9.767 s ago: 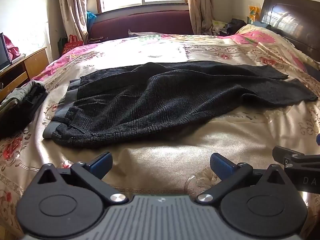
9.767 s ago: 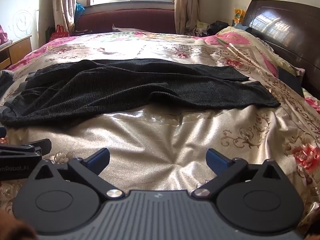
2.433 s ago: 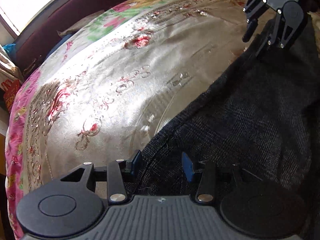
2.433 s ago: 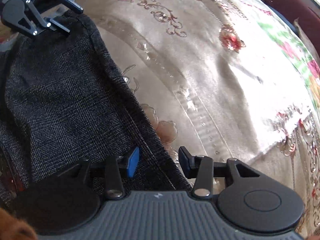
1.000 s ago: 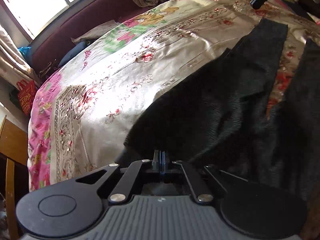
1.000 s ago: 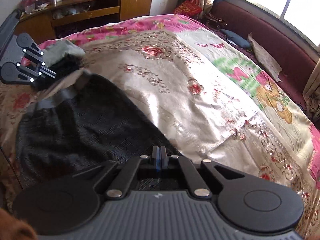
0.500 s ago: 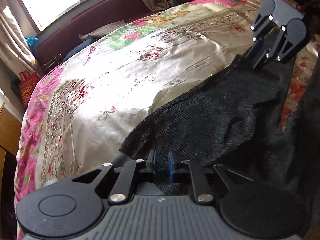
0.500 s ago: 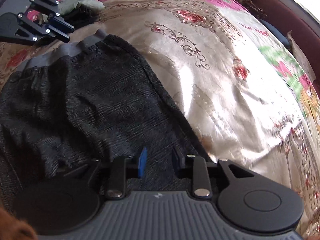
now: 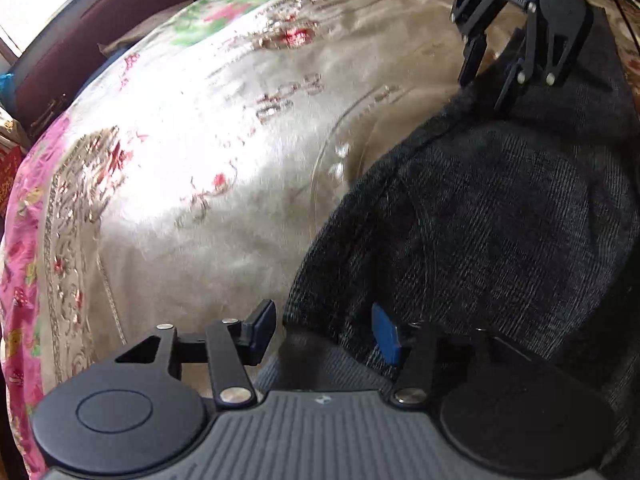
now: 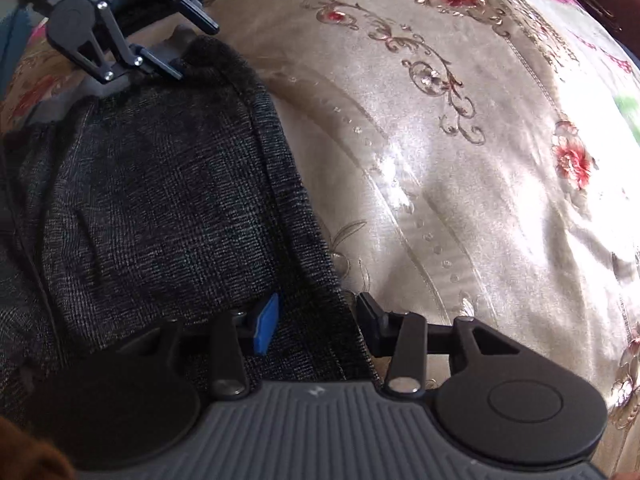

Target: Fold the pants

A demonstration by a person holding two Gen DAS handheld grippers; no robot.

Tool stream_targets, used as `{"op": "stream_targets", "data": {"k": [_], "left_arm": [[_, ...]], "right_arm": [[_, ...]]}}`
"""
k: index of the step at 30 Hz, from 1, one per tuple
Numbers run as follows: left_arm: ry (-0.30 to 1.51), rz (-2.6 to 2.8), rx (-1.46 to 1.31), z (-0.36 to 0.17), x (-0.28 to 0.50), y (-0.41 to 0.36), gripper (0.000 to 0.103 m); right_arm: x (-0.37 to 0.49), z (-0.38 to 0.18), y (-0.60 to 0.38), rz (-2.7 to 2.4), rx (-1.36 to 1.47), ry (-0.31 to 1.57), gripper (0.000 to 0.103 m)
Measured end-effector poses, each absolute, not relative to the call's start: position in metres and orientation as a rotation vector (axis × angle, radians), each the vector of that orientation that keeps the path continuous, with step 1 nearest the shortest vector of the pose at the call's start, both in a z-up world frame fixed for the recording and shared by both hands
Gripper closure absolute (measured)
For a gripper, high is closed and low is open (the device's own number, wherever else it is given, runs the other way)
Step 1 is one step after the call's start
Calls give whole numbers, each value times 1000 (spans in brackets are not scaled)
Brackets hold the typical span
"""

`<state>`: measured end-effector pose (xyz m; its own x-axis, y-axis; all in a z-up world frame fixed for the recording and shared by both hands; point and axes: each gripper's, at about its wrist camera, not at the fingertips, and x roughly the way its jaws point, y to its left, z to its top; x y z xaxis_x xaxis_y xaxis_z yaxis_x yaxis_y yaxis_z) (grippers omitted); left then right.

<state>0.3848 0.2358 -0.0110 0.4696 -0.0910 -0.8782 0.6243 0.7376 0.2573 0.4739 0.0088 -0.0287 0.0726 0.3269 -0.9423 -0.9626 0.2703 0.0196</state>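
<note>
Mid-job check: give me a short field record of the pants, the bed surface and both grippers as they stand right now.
garment: dark charcoal woven pants, lying flat on the bed
surface: shiny beige satin bedspread with red flower pattern
left gripper: jaws opening, straddling the pants' far edge, pads not pressing on the cloth
right gripper: jaws opening, straddling the same long edge, pads off the cloth
spacing: one gripper at each end of that edge
fold state: edge laid down and released
</note>
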Motion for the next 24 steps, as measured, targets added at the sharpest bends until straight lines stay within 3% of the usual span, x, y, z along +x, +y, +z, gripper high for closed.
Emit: {"op": "stream_targets", "data": {"k": [2, 8, 9, 10, 15, 18, 24], "left_arm": [[980, -471, 590, -13, 380, 243, 28], [1064, -501, 611, -19, 394, 236, 29], [1072, -506, 604, -19, 396, 232, 34], [1074, -521, 595, -18, 396, 229, 45], [1038, -507, 662, -12, 378, 222, 62], [1019, -497, 696, -3, 371, 219, 79], [963, -470, 680, 38, 338, 220, 80]], "right_arm": [[476, -30, 2, 1151, -785, 1085, 58], [488, -40, 5, 1166, -746, 1150, 59], [486, -39, 8, 1147, -738, 1134, 71], [480, -36, 10, 1131, -739, 1113, 98], [443, -26, 14, 1033, -771, 1071, 100], [430, 1, 9, 996, -724, 1039, 100], [387, 86, -21, 966, -630, 980, 100]]}}
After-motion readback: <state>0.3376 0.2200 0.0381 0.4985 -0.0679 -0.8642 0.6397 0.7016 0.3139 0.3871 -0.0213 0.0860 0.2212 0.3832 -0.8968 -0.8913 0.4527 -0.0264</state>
